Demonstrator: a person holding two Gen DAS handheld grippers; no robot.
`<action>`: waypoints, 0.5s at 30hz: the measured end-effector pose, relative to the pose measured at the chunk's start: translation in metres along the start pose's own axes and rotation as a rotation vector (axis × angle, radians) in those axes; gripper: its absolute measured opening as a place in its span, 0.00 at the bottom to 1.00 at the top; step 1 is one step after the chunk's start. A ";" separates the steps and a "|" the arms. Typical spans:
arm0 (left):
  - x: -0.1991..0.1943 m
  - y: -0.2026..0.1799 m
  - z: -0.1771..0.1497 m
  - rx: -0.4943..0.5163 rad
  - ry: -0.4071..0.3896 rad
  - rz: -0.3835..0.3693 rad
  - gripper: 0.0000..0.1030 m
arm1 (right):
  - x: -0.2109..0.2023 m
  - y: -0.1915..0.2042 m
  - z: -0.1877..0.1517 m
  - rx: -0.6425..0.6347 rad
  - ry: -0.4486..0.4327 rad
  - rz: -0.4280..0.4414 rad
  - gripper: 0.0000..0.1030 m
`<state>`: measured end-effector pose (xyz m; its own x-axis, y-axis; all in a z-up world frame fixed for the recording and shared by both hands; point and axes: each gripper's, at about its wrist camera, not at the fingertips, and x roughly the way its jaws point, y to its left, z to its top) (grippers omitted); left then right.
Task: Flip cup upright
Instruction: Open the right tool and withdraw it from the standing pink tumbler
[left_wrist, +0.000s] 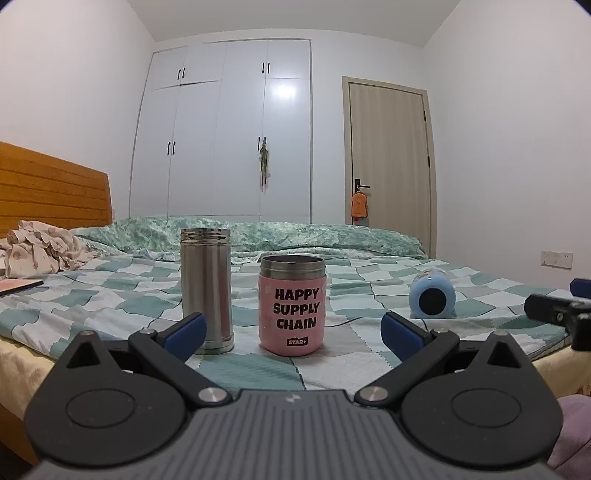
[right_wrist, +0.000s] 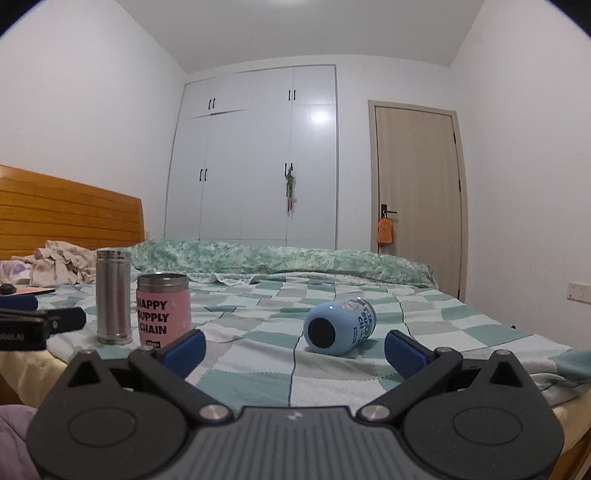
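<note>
Blue cup lay on its side, waiting to be righted

Blue cup (right_wrist: 340, 328) lay tipped over on the checked bedspread (right_wrist: 258, 373), its round base with a dark disc facing the right gripper (right_wrist: 293, 349) and its printed side wall running away toward the mouth, which was hidden. It sat well apart from the upright pink cup (left_wrist: 291, 306) lettered "HAPPY SUPPLY CHAIN" and the tall steel flask (left_wrist: 206, 288) just beside that. The right gripper's blue-padded jaws stood wide and empty, near the cup but not touching; the left gripper (left_wrist: 293, 334) was likewise spread wide, empty, facing the pink cup.

Judging by its smooth, hard-looking cylinder, the blue cup would probably be rigid, fairly light and somewhat slick, and free to roll on the soft quilt. A hold across the side wall near mid-body seemed safest.
</note>
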<state>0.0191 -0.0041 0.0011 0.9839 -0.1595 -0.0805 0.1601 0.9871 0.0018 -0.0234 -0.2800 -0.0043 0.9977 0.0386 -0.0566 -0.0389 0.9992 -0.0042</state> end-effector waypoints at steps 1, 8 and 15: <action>-0.001 0.000 -0.001 0.002 -0.003 -0.001 1.00 | 0.000 0.001 0.000 0.002 -0.001 -0.001 1.00; -0.002 -0.001 -0.003 0.014 -0.006 -0.001 1.00 | 0.001 0.005 -0.002 -0.008 0.000 -0.007 1.00; -0.005 -0.001 -0.004 0.013 -0.016 0.005 1.00 | 0.001 0.006 -0.002 -0.009 -0.003 -0.010 1.00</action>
<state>0.0138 -0.0045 -0.0024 0.9859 -0.1544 -0.0643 0.1557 0.9877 0.0153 -0.0227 -0.2739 -0.0063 0.9982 0.0284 -0.0537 -0.0292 0.9995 -0.0134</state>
